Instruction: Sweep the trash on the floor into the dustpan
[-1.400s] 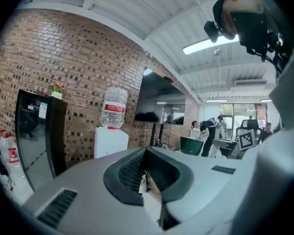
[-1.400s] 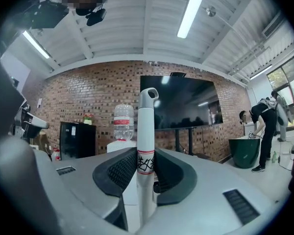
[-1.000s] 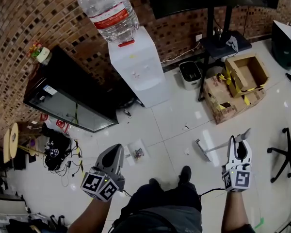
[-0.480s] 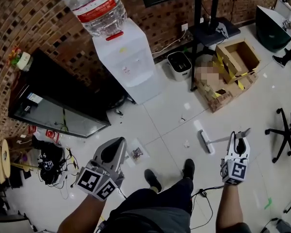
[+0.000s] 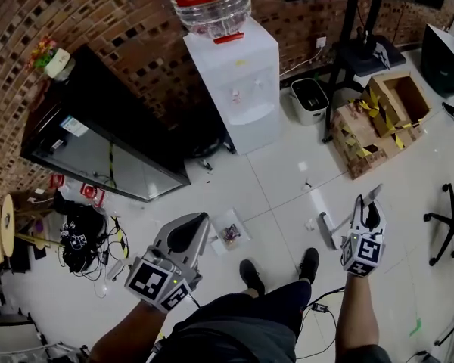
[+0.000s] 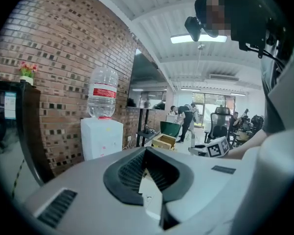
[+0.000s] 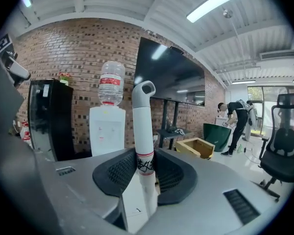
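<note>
Your left gripper hangs on your side of the water dispenser, well out from its front. Its fingers are spread and nothing sits between them in the left gripper view.

Just past its tip, almost straight out from the dispenser's front, a pale square pan lies flat on the floor with dark litter on it. It is probably the dustpan, though you cannot be sure from here.

A small white scrap lies further right, out from the dispenser's right front corner. The broom head rests on the tiles just beside that scrap, on the side away from the pan.

Your right gripper pinches the white broom handle between its fingers, below the handle's looped end, and the handle slants down and left to the head.

So the scrap sits between the broom head and the pan, and the sweep should run leftward across the dispenser's front. The empty left gripper is the nearer one for steadying the pan.
</note>
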Demonstrator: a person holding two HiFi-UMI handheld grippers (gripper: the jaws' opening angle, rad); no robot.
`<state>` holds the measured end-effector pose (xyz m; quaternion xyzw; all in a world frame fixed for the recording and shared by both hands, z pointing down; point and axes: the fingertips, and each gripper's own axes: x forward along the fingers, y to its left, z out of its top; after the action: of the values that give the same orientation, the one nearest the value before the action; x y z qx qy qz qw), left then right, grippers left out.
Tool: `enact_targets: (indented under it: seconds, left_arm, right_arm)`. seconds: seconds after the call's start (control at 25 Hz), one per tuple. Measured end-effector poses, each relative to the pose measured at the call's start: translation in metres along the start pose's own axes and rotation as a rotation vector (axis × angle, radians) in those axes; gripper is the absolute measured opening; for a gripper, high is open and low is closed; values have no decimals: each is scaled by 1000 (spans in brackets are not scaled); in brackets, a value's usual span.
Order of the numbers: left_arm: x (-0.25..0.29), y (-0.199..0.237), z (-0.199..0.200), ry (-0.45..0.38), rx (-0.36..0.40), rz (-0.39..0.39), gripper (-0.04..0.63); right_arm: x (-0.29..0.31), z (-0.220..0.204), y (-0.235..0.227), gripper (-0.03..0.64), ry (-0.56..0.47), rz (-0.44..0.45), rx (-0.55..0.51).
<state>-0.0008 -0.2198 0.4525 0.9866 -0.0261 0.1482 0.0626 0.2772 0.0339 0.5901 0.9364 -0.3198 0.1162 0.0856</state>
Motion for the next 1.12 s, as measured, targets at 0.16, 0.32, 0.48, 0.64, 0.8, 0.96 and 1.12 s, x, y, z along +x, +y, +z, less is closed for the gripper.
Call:
enact_targets:
  seconds: [0.16, 0.32, 0.48, 0.64, 0.8, 0.96, 1.12]
  left_arm:
    - [-37, 36, 3, -18, -6, 51, 2]
    - [-71, 64, 2, -39, -47, 95, 2]
    - [-98, 82, 3, -64, -65, 139, 2]
    - [-114, 97, 8, -78, -68, 166, 2]
    - [-134, 109, 7, -102, -73, 206, 2]
    - [-147, 117, 6, -118, -80, 226, 2]
    - [-162, 127, 4, -129, -89, 250, 2]
  right_arm:
    - [20, 3, 63, 127, 19, 47, 37]
    - [32, 13, 118, 127, 28, 105, 16]
    - [36, 22, 177, 129, 33, 195, 26]
    - [36, 31, 227, 132, 43, 264, 49]
    - [32, 37, 267, 135, 51, 308, 87]
    - [29, 42, 300, 140, 74, 347, 143]
    - [22, 50, 334, 139, 67, 393, 120]
